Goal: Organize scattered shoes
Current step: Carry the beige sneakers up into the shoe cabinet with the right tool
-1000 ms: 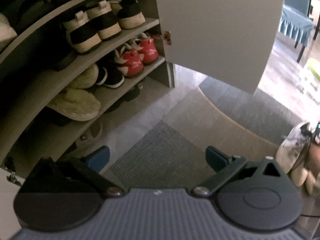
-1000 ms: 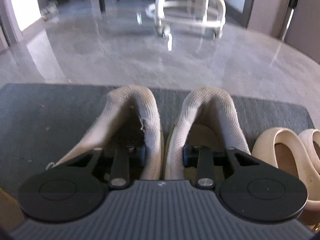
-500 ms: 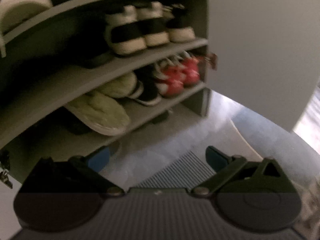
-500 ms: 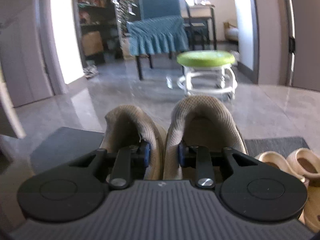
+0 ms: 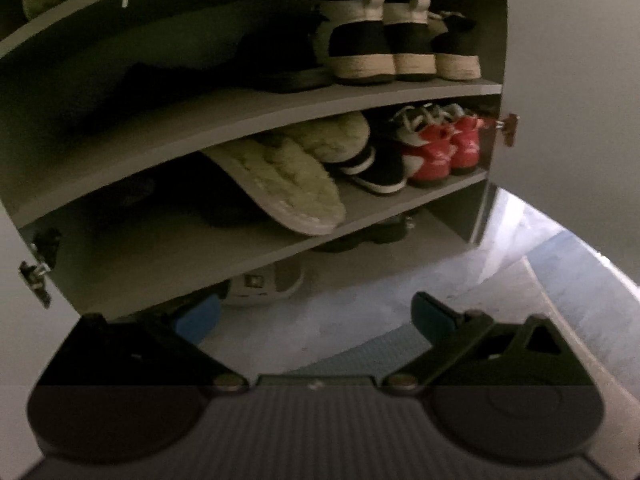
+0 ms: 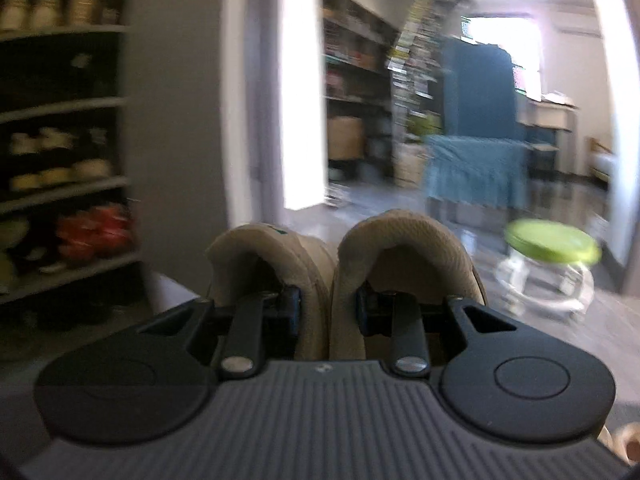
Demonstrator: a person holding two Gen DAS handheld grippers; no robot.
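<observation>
My right gripper is shut on a pair of beige mesh shoes, one finger inside each shoe, pinching their inner walls together and holding them off the floor. My left gripper is open and empty, low in front of the open shoe cabinet. The cabinet shelves hold black-and-cream shoes, fluffy green slippers, a black shoe and red sneakers. The cabinet also shows at the left of the right wrist view, blurred.
The cabinet's grey door stands open on the right. A white shoe lies under the bottom shelf. A grey mat is below my left gripper. A green stool and a blue-covered chair stand in the room beyond.
My right gripper has lifted the beige shoes off the mat and swung left toward the cabinet. My left gripper has turned to face the shelves and stayed open.
</observation>
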